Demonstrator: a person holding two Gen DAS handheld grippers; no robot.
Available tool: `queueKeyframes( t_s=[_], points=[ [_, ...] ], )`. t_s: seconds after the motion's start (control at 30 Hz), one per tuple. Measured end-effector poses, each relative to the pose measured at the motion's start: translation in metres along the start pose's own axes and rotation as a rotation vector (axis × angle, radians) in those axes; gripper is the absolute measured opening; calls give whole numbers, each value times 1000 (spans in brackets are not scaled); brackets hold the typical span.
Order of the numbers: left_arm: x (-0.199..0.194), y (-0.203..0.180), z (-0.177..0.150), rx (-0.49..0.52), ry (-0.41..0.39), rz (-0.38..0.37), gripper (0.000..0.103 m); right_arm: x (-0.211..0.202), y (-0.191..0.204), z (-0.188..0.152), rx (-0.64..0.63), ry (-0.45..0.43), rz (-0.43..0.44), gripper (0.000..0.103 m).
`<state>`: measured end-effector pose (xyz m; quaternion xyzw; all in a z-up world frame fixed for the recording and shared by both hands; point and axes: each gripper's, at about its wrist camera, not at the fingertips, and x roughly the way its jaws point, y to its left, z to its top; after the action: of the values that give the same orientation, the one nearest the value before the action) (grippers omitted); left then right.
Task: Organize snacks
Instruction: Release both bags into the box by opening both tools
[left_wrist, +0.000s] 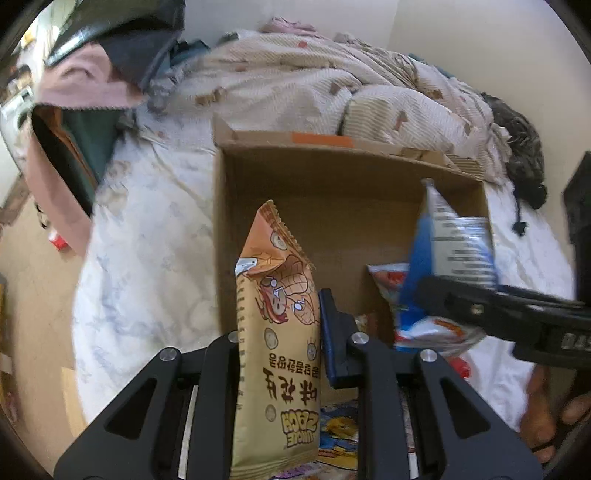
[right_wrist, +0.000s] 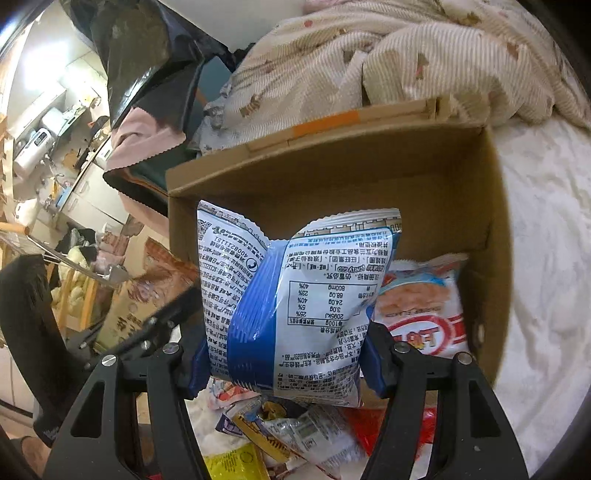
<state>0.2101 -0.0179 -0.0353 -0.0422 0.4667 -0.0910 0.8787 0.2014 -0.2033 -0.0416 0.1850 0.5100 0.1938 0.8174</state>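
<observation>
My left gripper is shut on a tan peanut snack packet, held upright in front of an open cardboard box lying on the bed. My right gripper is shut on a blue and white snack bag, held over the box; that bag and the right gripper also show at the right of the left wrist view. A red and white snack bag lies inside the box, also visible in the left wrist view.
Several loose snack packets lie on the white sheet below the grippers. A crumpled beige quilt lies behind the box. Clothes and a dark bag pile at the left. A cluttered room lies beyond the bed.
</observation>
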Motion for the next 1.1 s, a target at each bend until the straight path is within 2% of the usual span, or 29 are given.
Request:
queueKeyframes(
  t_s=[0.1, 0.2, 0.3, 0.33, 0.37, 0.4, 0.43, 0.47, 0.73, 0.93, 1.1],
  points=[
    [-1, -1, 0, 12, -20, 24, 19, 10, 0, 5, 8, 13, 26, 67],
    [-2, 3, 1, -27, -29, 17, 19, 17, 0, 9, 20, 21, 47, 68],
    [-2, 1, 1, -17, -26, 23, 22, 23, -6, 11, 76, 36, 121, 70],
    [-3, 0, 1, -11, -25, 36, 33, 25, -7, 11, 93, 45, 137, 77],
    [-4, 0, 1, -10, -25, 39, 55, 26, -10, 11, 107, 49, 134, 83],
    [-7, 1, 0, -15, -36, 40, 66, 26, -10, 11, 109, 43, 122, 94],
    [-11, 3, 0, -21, -53, 43, 82, 24, -11, 11, 106, 32, 111, 98],
    [-17, 4, -1, -29, -83, 49, 88, 22, -12, 10, 103, 29, 108, 98],
    [-29, 13, 3, -83, -101, 27, 89, 1, -21, 7, 98, -15, 34, 98],
    [-28, 16, -1, -83, -103, 65, 89, -13, -28, 7, 92, -43, -24, 98],
    [-26, 17, -5, -80, -81, 69, 89, -25, -31, 6, 108, -41, -11, 98]
  ],
)
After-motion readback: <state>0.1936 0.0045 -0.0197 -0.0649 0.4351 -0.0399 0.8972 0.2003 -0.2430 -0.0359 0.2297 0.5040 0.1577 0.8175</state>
